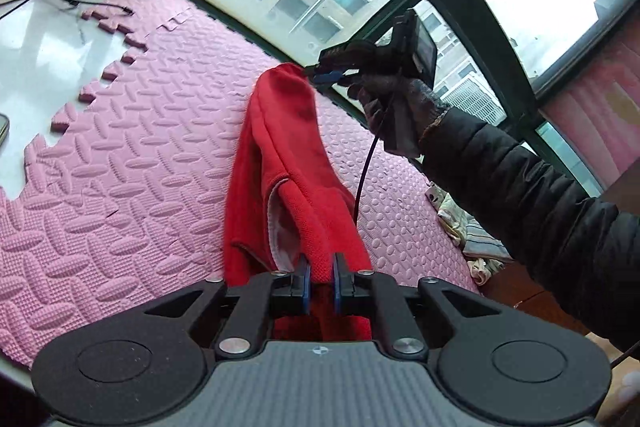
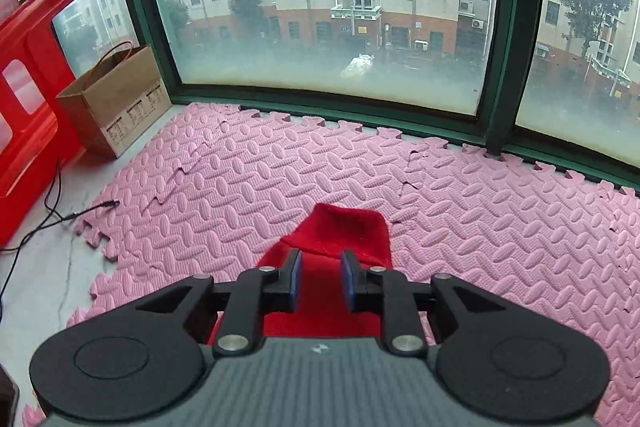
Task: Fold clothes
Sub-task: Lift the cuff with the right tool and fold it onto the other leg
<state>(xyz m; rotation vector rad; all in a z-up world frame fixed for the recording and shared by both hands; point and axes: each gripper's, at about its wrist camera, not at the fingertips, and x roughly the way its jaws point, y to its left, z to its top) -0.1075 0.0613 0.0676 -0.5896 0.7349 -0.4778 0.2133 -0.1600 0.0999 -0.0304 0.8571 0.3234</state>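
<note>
A red garment (image 1: 280,147) hangs stretched between my two grippers above the pink foam mat (image 1: 140,147). My left gripper (image 1: 321,267) is shut on its near end, with red cloth pinched between the blue pads. At the far end, a gloved hand (image 1: 400,107) holds my right gripper (image 1: 316,75), which clamps the garment's top corner. In the right wrist view, the red garment (image 2: 340,231) fills the space between the fingers of my right gripper (image 2: 322,267), and a folded corner sticks up past the tips.
A cardboard box (image 2: 116,99) and a red plastic stool (image 2: 24,107) stand at the left by the window. A black cable (image 2: 52,215) runs over the white floor. A pile of light clothes (image 1: 472,227) lies at the mat's right edge. A dark sleeve (image 1: 540,207) crosses the right.
</note>
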